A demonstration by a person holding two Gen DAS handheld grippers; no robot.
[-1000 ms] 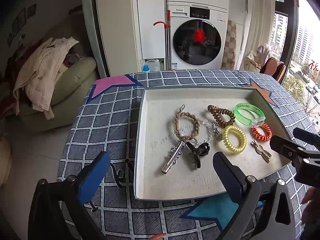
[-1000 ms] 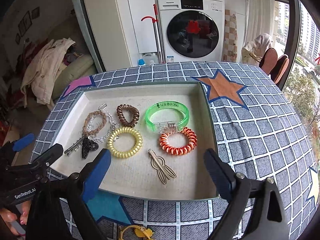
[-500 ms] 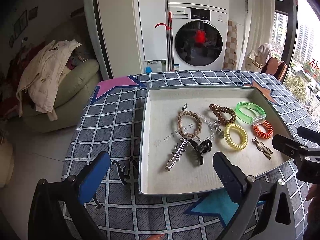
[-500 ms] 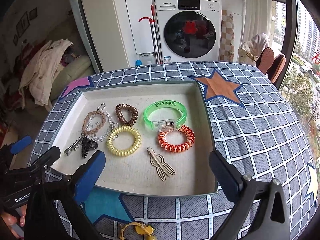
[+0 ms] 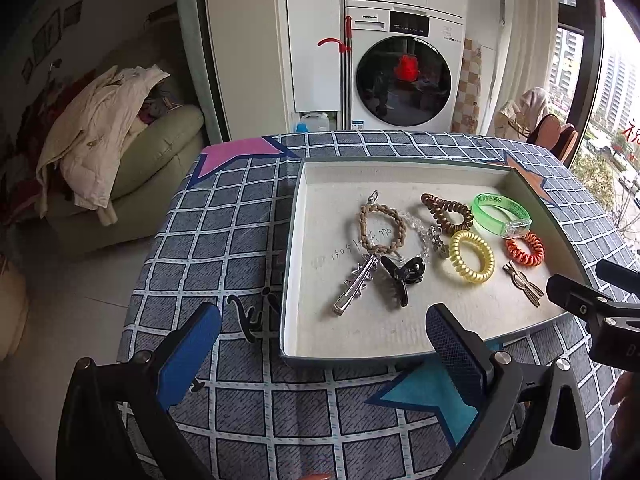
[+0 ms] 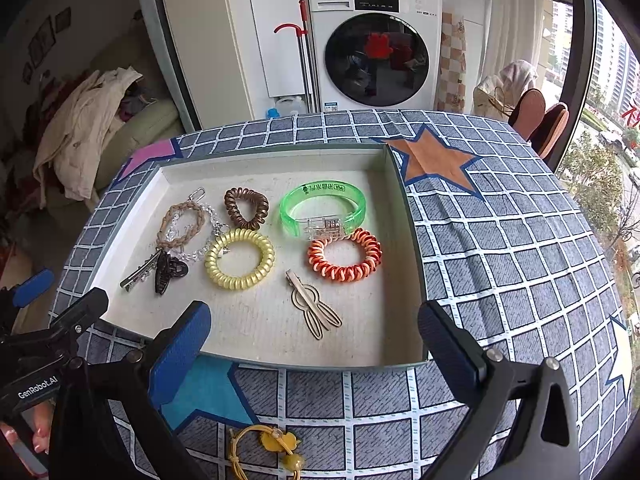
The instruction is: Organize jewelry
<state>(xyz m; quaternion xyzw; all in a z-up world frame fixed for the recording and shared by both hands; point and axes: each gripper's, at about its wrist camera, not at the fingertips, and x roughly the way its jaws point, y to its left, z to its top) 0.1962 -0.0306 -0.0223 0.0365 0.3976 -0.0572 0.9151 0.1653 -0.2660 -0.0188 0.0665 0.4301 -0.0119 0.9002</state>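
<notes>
Shallow tray (image 6: pixel 404 216) — coil ties, green bangle (image 6: pixel 322 209), clips.

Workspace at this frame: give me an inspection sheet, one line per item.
Surface: table under a checked cloth with star patches.
Job's things: shallow tray holding coil ties, green bangle, braided bracelet, hair clips; yellow cord charm outside it on the cloth.
Clutter: nothing seen.
Grippers: left tool and right tool both open, empty, short of the tray.
Cables: nothing seen.
Surroundings: washing machine, sofa with coat, window.
</notes>
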